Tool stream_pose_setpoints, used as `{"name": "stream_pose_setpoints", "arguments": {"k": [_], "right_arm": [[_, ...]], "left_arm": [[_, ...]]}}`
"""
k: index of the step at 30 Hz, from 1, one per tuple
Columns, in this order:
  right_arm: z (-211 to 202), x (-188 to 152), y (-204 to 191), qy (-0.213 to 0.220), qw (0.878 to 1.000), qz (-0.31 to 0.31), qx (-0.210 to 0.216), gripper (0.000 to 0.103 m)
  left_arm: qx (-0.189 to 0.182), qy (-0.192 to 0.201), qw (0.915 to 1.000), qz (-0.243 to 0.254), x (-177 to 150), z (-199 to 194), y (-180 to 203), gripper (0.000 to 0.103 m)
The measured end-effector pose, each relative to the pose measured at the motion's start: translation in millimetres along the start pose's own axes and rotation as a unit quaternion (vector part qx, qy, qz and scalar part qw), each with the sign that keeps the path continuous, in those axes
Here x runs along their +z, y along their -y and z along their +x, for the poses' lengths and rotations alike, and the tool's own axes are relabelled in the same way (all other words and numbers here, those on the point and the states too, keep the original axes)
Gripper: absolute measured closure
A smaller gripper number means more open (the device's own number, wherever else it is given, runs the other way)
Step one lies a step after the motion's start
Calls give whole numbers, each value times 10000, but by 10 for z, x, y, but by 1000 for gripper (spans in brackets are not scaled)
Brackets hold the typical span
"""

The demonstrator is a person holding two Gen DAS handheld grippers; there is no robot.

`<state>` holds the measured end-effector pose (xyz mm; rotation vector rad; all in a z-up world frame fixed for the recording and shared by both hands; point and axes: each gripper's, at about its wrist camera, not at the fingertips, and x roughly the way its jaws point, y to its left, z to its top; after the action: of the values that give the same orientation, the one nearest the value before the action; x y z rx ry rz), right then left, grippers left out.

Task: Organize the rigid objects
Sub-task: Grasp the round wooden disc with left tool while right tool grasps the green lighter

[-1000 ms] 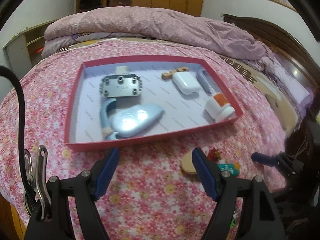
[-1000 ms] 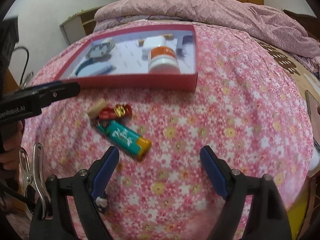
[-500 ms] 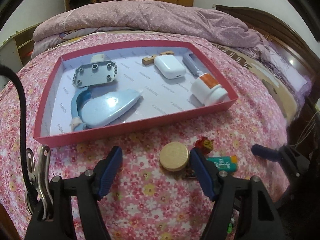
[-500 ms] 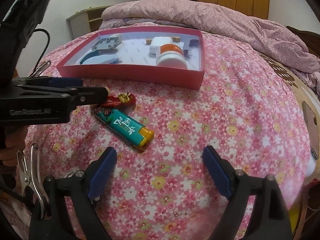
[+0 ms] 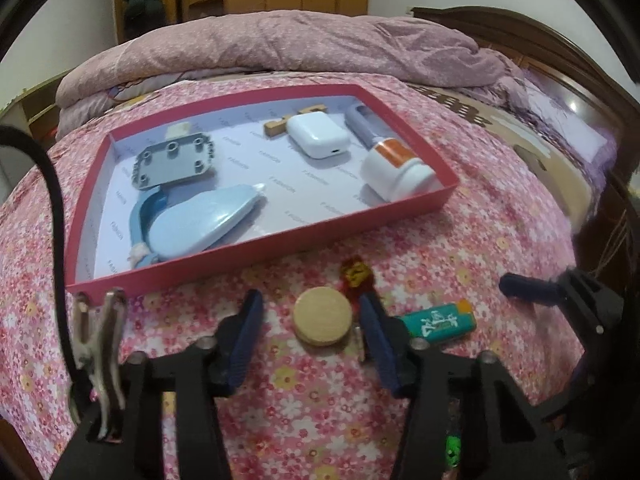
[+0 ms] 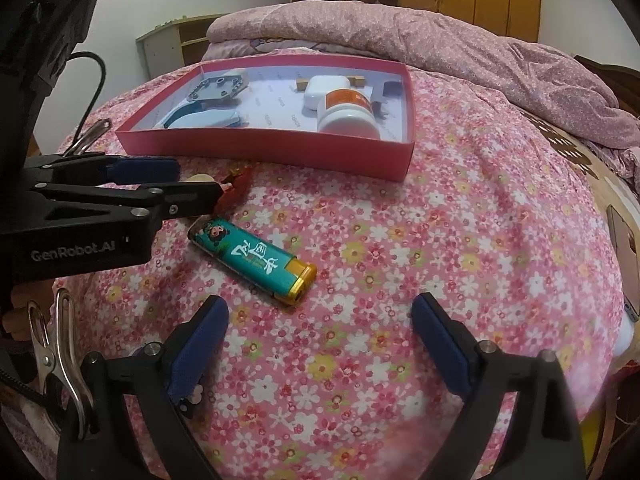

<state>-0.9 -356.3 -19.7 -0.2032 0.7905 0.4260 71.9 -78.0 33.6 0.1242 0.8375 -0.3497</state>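
Left wrist view: wooden disc (image 5: 323, 315) flat on flowered bedspread (image 5: 460, 240), between the left gripper (image 5: 310, 322) pads, jaws just closing in, right pad touching its edge, left pad still apart. Red toy figure (image 5: 355, 276) just beyond, teal lighter (image 5: 438, 323) just right. Red tray (image 5: 248, 258) near edge close ahead, open cloth between. Right wrist view: right gripper (image 6: 318, 334) jaws wide, just opening, empty, lighter (image 6: 252, 260) just ahead, bare bedspread right.

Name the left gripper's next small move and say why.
Probably finish closing, then lift. The left gripper has just been closing around the round wooden disc on the bedspread; its right pad looks at the rim, the left short. The red tray lies just beyond.
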Motion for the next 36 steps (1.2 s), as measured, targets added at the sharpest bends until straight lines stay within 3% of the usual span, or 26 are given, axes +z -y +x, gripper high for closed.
{"name": "stream_pose_setpoints", "arguments": {"k": [1, 2, 7, 15, 19, 24, 30, 36], "right_arm": [[0, 0, -3, 6, 10000, -6, -7, 7], [-1, -2, -1, 6, 10000, 0, -4, 7], [-5, -4, 1, 18, 10000, 13, 9, 7], [-24, -4, 2, -13, 10000, 56, -32, 8], [-78, 57, 26, -91, 9986, 503, 131, 15], [-42, 201, -69, -299, 9913, 1158, 555, 15], [39, 312, -293, -224, 9908, 1328, 139, 15], [157, 328, -473, -330, 9930, 1086, -330, 15]], "left_arm": [[-31, -71, 10000, 16, -3, 20, 4, 69], [-55, -120, 9999, 9, -8, 35, 0, 70], [-33, -79, 9999, -64, -32, -22, -64, 70], [305, -111, 9991, -277, -268, -207, -345, 70], [421, -108, 9975, -551, -410, -313, -552, 70], [476, -69, 9954, -833, -524, -388, -750, 70], [298, 36, 9942, -1032, -594, -408, -841, 70], [200, 211, 9935, -1099, -631, -424, -849, 70]]}}
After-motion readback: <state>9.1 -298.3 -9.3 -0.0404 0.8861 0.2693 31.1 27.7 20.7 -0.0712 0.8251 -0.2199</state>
